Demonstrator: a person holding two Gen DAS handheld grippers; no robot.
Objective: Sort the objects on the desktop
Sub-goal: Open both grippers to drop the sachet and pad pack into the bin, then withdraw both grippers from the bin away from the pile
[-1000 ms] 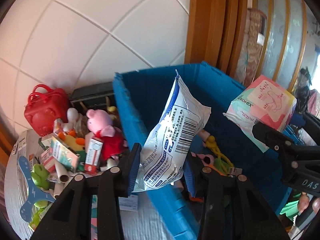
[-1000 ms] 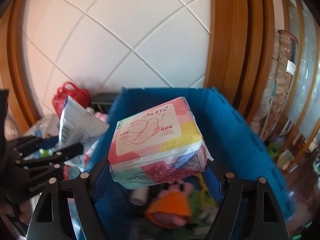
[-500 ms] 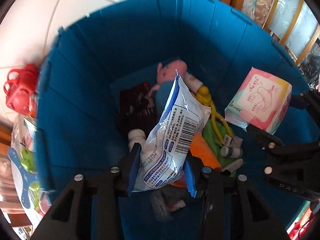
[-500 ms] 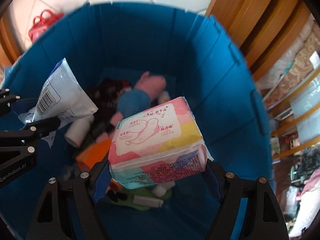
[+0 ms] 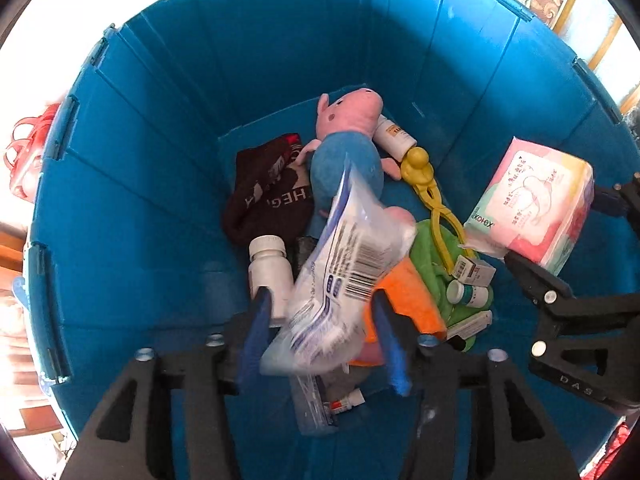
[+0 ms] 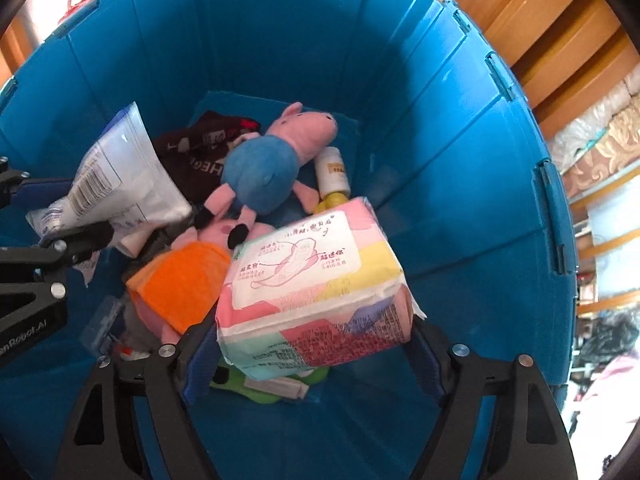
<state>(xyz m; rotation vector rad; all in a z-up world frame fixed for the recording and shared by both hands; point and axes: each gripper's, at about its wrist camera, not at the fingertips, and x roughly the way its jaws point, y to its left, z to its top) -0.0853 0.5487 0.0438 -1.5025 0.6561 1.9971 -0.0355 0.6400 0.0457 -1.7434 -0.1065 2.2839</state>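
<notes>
Both of your grippers hang over the open blue bin, pointing steeply down into it. Your left gripper has just been opening its fingers: the white pouch with the barcode sits blurred between the blue pads, and a gap shows on either side of it, so the pads no longer press it. In the right wrist view that pouch appears at nine o'clock beside the left gripper's black frame.

Your right gripper has its fingers spread wide and clamped on the pink, yellow and mint pad pack, which is held level above the bin's contents. From the left wrist camera the pack shows at three o'clock.

On the bin floor, a pig plush in a blue shirt lies at twelve o'clock, with a dark brown cloth to its left at about ten. A white bottle lies just below the cloth. A yellow plastic tong lies at one o'clock, over green and orange plush pieces.
</notes>
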